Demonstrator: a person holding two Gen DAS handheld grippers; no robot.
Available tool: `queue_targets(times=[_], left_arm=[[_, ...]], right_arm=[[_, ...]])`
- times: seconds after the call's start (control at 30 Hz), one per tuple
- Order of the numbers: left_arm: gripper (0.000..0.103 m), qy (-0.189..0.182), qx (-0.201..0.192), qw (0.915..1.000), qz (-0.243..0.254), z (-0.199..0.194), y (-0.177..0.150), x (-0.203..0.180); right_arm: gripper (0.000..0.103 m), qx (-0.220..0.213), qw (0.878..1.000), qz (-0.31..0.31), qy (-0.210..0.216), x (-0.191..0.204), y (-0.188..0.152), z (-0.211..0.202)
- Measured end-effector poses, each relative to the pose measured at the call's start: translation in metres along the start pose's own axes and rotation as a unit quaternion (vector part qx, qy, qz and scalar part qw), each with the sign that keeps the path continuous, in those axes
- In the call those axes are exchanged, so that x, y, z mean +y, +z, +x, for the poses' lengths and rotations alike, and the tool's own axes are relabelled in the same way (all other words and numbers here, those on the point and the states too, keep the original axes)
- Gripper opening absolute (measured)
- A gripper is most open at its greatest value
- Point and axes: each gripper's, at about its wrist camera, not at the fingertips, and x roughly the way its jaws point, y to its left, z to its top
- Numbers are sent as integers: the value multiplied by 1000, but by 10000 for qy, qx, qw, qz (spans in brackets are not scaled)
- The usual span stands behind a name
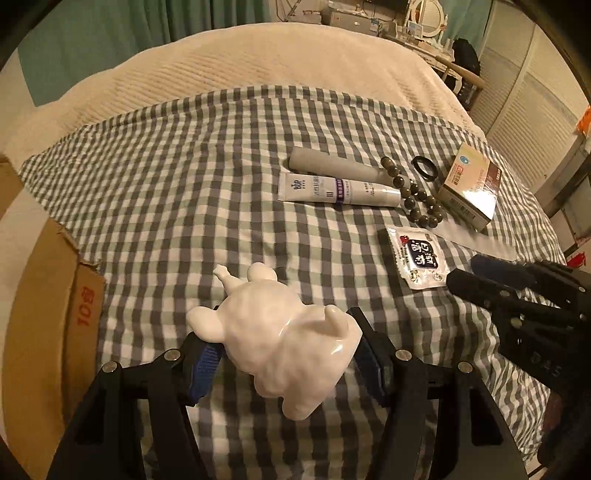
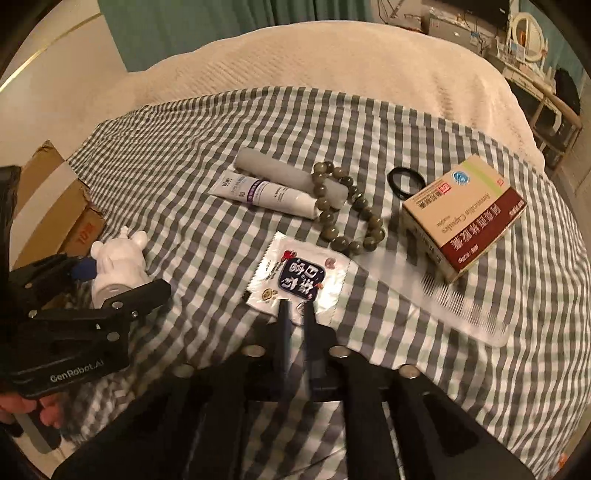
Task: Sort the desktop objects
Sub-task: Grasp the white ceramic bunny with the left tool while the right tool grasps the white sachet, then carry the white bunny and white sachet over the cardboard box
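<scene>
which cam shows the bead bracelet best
Right wrist: the bracelet shows as a full, nearly unforeshortened loop beside the tube. Left wrist shows it farther off, squashed into a narrow strand.

A bed (image 1: 280, 62) is covered by a cream blanket (image 2: 332, 62) and a checked cloth (image 1: 177, 177). Green curtains (image 2: 207, 22) are hung behind; louvred doors (image 1: 524, 107) are seen at right.

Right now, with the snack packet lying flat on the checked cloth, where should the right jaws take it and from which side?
Best at the near crimped edge of the snack packet, coming in low from the front, where the right gripper already sits. The packet lies flat and thin, so only a free edge gives the jaws something to pinch. Its far side crowds the bead bracelet.
</scene>
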Motion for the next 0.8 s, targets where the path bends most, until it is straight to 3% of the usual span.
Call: queue_targets(times=[0.03, 0.17, 0.23, 0.53, 0.77, 0.8], left_arm=[[66, 35, -13, 10000, -26, -2, -1, 3], [66, 173, -38, 9996, -205, 3, 5, 10], [66, 260, -58, 9992, -307, 7, 9, 15], [66, 543, 88, 9929, -1059, 36, 11, 39], [66, 591, 133, 9940, -910, 42, 9, 37], [66, 578, 139, 9942, -896, 42, 9, 37]], right_arm=[[44, -22, 10000, 44, -31, 0, -1, -2], [48, -77, 9998, 167, -73, 7, 7, 6], [55, -75, 9997, 190, -98, 6, 8, 10], [65, -23, 9988, 492, 42, 3, 24, 41], [68, 200, 9980, 579, -129, 8, 29, 67], [63, 215, 9983, 504, -191, 10, 30, 68]])
